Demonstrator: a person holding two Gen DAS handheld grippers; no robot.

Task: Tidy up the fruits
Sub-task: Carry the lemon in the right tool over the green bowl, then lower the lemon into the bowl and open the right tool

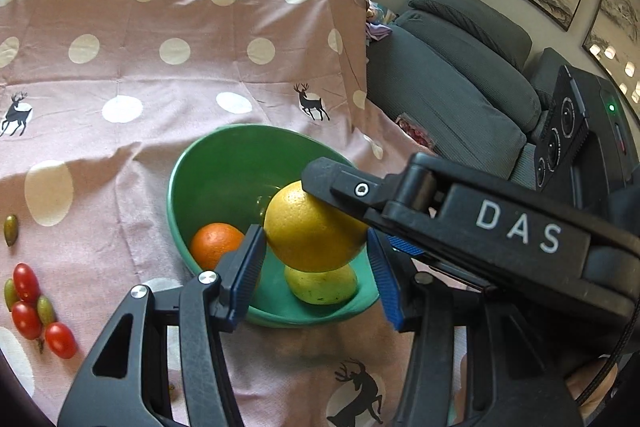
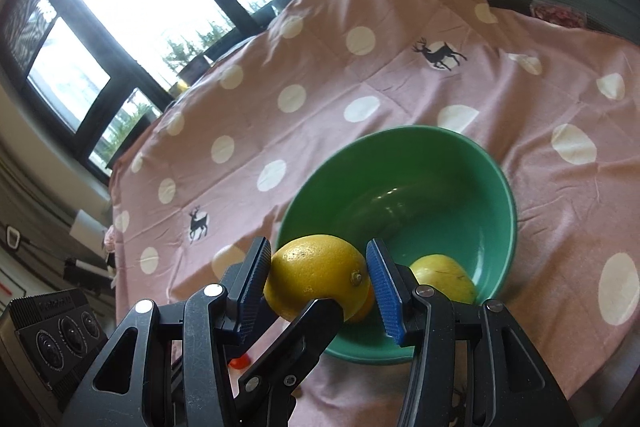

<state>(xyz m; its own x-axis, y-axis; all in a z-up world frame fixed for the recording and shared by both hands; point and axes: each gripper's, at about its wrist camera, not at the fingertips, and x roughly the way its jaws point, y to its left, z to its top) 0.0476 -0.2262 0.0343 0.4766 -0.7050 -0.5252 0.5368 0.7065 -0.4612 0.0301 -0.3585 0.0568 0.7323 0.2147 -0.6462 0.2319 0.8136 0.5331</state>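
Observation:
A large yellow citrus fruit (image 1: 312, 227) hangs just above the near rim of a green bowl (image 1: 224, 163). My left gripper (image 1: 314, 235) is shut on it, blue pads against its two sides. In the right wrist view my right gripper (image 2: 318, 247) is shut on the same yellow fruit (image 2: 316, 275). One finger (image 1: 344, 187) of the right gripper crosses over the fruit's top. A finger (image 2: 316, 315) of the left gripper shows under the fruit. Inside the bowl (image 2: 440, 155) lie an orange (image 1: 214, 243) and a yellow-green fruit (image 1: 322, 285), also seen from the right wrist (image 2: 444, 277).
A pink cloth with white dots and deer prints (image 1: 160, 75) covers the table. Several red and green cherry tomatoes (image 1: 28, 307) lie at its left, with one green one (image 1: 11, 229) apart. A grey sofa (image 1: 460, 67) stands beyond the table's right edge. Windows are behind.

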